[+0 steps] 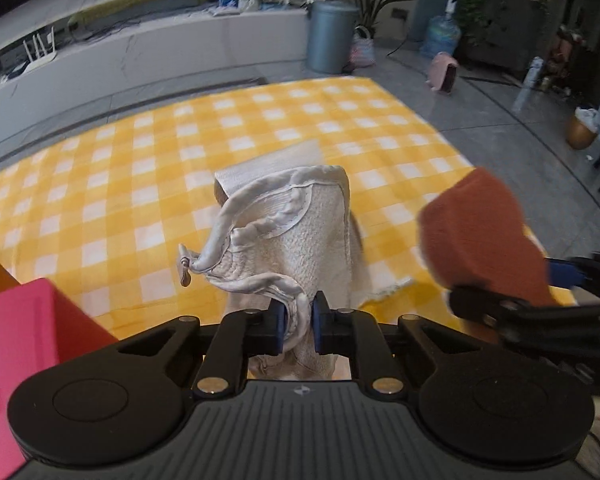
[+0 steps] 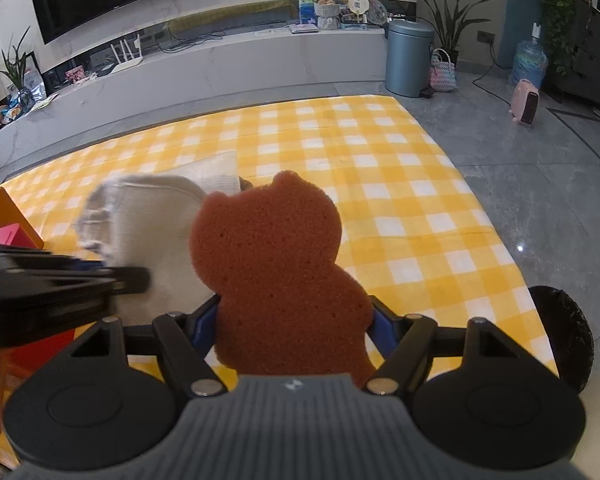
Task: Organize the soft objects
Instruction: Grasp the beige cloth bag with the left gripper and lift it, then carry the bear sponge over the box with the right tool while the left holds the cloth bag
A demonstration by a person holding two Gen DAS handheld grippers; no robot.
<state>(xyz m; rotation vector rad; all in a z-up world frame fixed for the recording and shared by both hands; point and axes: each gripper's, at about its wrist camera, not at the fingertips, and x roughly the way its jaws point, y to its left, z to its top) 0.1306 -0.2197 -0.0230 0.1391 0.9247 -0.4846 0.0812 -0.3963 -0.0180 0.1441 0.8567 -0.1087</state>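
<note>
We are clenching left gripper (image 1: 298,326) on cream terry cloth (image 1: 300,236), lifting it above yellow checked tablecloth (image 1: 140,184). Right gripper (image 2: 296,330) is grasping brown bear-shaped sponge (image 2: 272,264) upright, likely for sorting into pink box (image 1: 16,328).

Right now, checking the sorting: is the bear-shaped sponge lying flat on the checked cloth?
No, the brown bear sponge stands upright, clamped in the right gripper above the cloth.

Brown bear-shaped sponge (image 2: 276,276) upright between right claw (image 2: 296,330) pads, above yellow checked cloth (image 2: 400,184).
</note>
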